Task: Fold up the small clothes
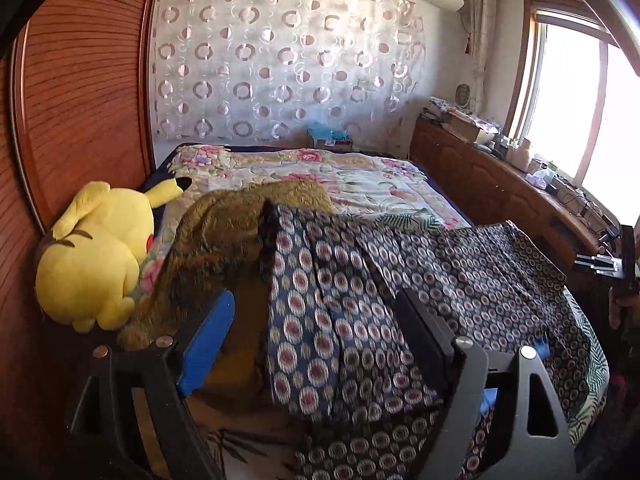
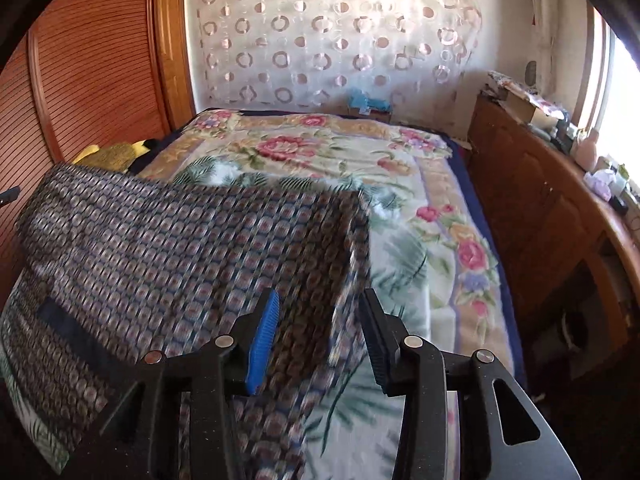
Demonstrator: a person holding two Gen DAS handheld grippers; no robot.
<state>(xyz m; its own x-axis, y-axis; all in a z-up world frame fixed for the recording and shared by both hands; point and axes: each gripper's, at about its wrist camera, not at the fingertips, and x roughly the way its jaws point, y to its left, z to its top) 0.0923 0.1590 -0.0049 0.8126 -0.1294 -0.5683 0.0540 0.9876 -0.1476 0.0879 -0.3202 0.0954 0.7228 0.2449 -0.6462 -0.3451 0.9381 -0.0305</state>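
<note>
Two tools work one patterned garment, which lies spread across the near end of the bed on a floral blanket; the left tool stands wide, cloth rising between its jaws without either pad visibly pressing it; the right tool is also parted, a draped edge of the garment hanging in the gap, and whether it pinches anything cannot be told from the blurred fabric. The likely failure is a slip: the thin cloth could slide out of a loose hold and collapse into a heap, spoiling the fold line; closing on only one layer would drag the garment askew; closing too deep might catch the blanket beneath. An olive-brown cloth lies touching the garment's far left part and could be picked up with it; a yellow plush toy sits just beside that, against the wooden wardrobe, crowding the left side; a wooden dresser lines the right side of the bed, well apart from the work.
</note>
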